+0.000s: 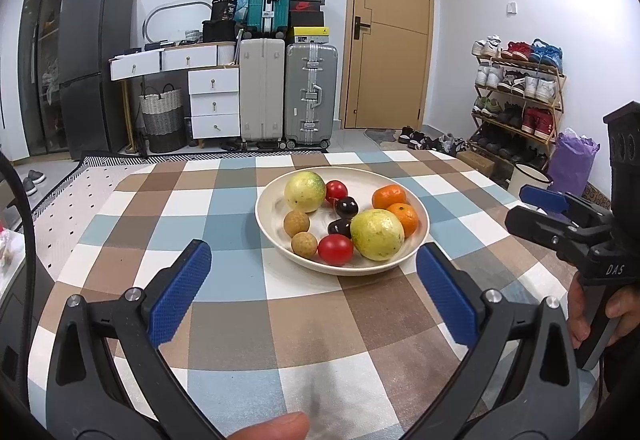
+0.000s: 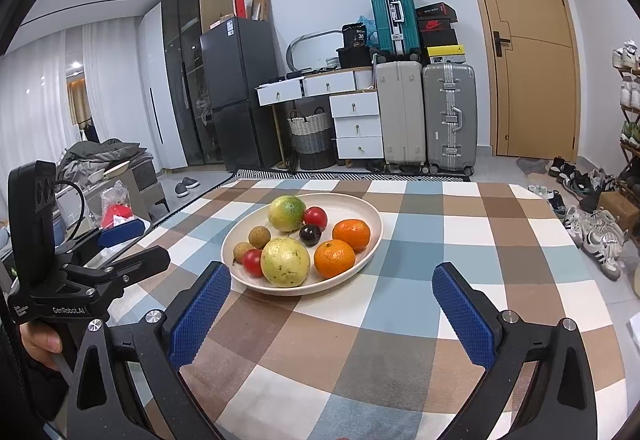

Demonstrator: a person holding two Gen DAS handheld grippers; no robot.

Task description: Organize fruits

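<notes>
Blue-padded fingers (image 1: 180,292) of the left tongs (image 1: 314,290) stand wide apart over the checked cloth of the worktop (image 1: 248,324), gripping nothing; a fingertip shows at the bottom edge of the left wrist view. Right tongs (image 2: 332,310) are likewise spread wide and empty, held low above the cloth. Each tool appears at the side of the other's view, held by a hand (image 1: 596,314).

Just beyond both pairs of tongs sits a cream plate (image 1: 272,217) holding all the fruit: two yellow-green guavas (image 1: 378,234), two oranges (image 1: 389,196), two red tomatoes (image 1: 335,248), two dark cherries (image 1: 346,206) and two tan longans (image 1: 296,222). The nearer guava touches an orange and a tomato. Fruits lie inside the rim, none on the cloth
</notes>
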